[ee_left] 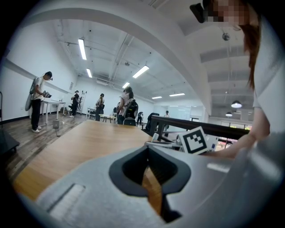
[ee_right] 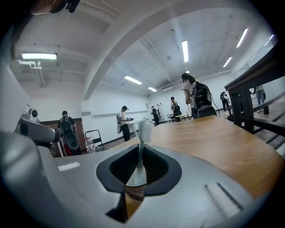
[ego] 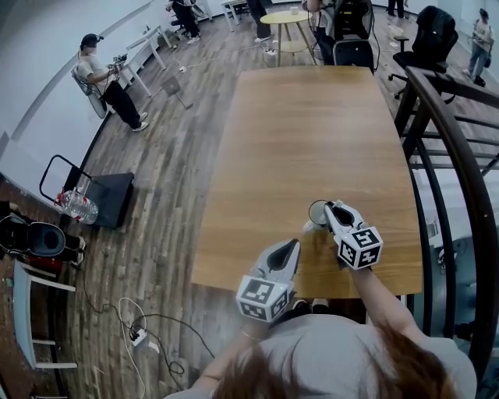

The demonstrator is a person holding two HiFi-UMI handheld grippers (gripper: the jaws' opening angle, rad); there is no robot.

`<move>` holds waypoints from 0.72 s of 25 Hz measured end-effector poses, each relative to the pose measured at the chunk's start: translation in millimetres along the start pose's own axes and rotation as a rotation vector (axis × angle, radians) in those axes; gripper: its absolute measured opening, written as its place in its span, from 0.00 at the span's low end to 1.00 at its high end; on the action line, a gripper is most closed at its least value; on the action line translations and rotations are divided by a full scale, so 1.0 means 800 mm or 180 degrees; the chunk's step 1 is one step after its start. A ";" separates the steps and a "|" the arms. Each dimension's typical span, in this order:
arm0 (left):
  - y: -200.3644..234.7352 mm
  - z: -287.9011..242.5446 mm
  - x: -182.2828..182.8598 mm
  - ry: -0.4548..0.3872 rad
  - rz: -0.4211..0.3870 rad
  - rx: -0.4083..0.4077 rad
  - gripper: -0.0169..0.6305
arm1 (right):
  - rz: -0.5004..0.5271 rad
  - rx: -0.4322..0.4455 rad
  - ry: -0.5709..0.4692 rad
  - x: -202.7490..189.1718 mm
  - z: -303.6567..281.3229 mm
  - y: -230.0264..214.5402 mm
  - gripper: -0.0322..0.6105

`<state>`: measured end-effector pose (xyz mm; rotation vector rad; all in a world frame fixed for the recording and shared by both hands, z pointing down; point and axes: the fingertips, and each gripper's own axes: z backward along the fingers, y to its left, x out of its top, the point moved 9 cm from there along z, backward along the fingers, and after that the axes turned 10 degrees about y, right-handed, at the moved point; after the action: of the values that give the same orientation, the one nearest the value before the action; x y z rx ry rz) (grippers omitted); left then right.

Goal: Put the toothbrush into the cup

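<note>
My right gripper (ego: 334,209) is shut on a white toothbrush (ee_right: 145,131). Its handle is pinched between the jaws and its bristle head stands up past the fingertips. In the head view the gripper's tip sits at the rim of a small round cup (ego: 317,211) near the front of the wooden table (ego: 312,132). Whether the brush is inside the cup I cannot tell. My left gripper (ego: 290,246) rests lower left of the cup near the table's front edge, its jaws shut with nothing between them. Its view shows the right gripper's marker cube (ee_left: 196,140).
A dark railing (ego: 448,156) runs along the table's right side. Chairs (ego: 355,51) and a round yellow table (ego: 284,19) stand beyond the far end. On the floor at left are a cart (ego: 109,199) and cables (ego: 140,327). Several people are in the room.
</note>
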<state>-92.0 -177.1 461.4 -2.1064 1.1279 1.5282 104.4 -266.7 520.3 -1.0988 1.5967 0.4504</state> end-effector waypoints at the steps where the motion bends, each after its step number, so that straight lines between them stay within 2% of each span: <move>1: 0.000 0.000 0.000 0.0001 -0.0001 -0.0006 0.02 | -0.0028 -0.0014 0.0000 -0.001 0.001 -0.003 0.09; 10: 0.001 0.001 0.003 0.0001 -0.0002 -0.0026 0.02 | -0.0336 -0.0042 -0.0074 -0.011 0.007 -0.022 0.11; 18: -0.006 -0.003 0.004 0.0022 -0.0005 -0.0075 0.02 | -0.0390 -0.0018 -0.0105 -0.014 0.008 -0.023 0.10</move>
<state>-86.7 -176.9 458.5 -2.1291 1.1158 1.5419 123.4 -266.5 532.7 -1.1804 1.4907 0.3895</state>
